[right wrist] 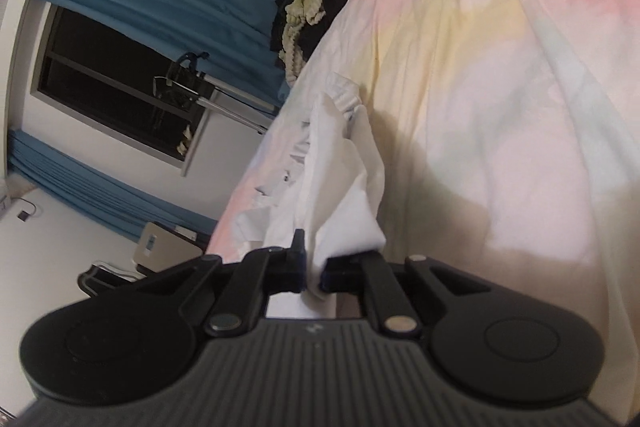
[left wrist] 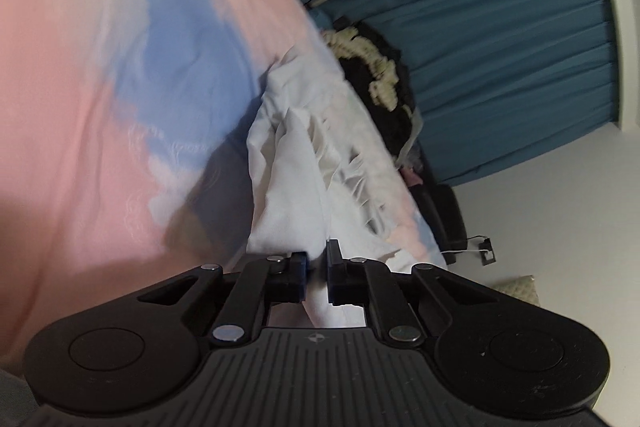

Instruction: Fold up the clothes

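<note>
Now clenched on crumpled white cloth garment: left tool, right tool; long axis stretching far from tools over pastel bedsheet.

In the left wrist view the garment lies on the bed, running from the left gripper at lower centre up toward the middle. A heap of clothes sits behind it, with the curtain at upper right. In the right wrist view the garment (bunched) rises from the right gripper; the window is at left.
</note>
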Demonstrator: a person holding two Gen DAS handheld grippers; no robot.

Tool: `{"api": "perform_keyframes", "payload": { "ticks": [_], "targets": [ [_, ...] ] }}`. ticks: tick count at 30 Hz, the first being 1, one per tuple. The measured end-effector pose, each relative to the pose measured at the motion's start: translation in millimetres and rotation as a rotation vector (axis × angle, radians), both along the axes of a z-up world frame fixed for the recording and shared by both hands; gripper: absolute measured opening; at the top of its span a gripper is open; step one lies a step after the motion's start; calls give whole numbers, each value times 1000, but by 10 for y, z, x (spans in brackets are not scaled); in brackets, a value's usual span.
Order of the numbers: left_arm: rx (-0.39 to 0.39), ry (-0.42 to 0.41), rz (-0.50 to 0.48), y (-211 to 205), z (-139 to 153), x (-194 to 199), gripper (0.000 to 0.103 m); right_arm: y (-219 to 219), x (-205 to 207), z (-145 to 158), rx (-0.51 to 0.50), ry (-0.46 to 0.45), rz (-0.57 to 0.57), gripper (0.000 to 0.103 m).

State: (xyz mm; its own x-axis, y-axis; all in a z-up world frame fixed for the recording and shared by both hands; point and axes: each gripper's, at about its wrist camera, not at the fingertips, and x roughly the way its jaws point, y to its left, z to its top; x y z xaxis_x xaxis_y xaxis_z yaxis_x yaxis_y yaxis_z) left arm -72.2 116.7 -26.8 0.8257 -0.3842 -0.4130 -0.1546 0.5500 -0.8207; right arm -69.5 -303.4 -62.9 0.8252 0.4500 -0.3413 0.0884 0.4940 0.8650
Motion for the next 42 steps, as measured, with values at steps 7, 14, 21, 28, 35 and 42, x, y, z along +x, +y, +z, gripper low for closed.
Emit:
{"api": "perform_keyframes", "payload": {
  "ticks": [7,14,21,28,35,42],
  "targets": [
    [-13,-66,-30,-29,303,-815,9,-66,-594,340,45,-4,-1,8],
    [-83,-78,-25,29,434,-1246,9,-229,-1176,528,121,32,-58,8],
    [-108,-66,39,93,508,-425,9,-106,-358,607,167,48,-123,8],
    [-50,6,84,158,377,748,9,17,853,444,149,111,-165,10],
    [18,78,97,181,-273,1559,9,69,1763,-228,100,200,-158,11],
    [114,105,71,172,-492,1829,10,81,1994,-494,78,223,-127,12]
  ]
}}
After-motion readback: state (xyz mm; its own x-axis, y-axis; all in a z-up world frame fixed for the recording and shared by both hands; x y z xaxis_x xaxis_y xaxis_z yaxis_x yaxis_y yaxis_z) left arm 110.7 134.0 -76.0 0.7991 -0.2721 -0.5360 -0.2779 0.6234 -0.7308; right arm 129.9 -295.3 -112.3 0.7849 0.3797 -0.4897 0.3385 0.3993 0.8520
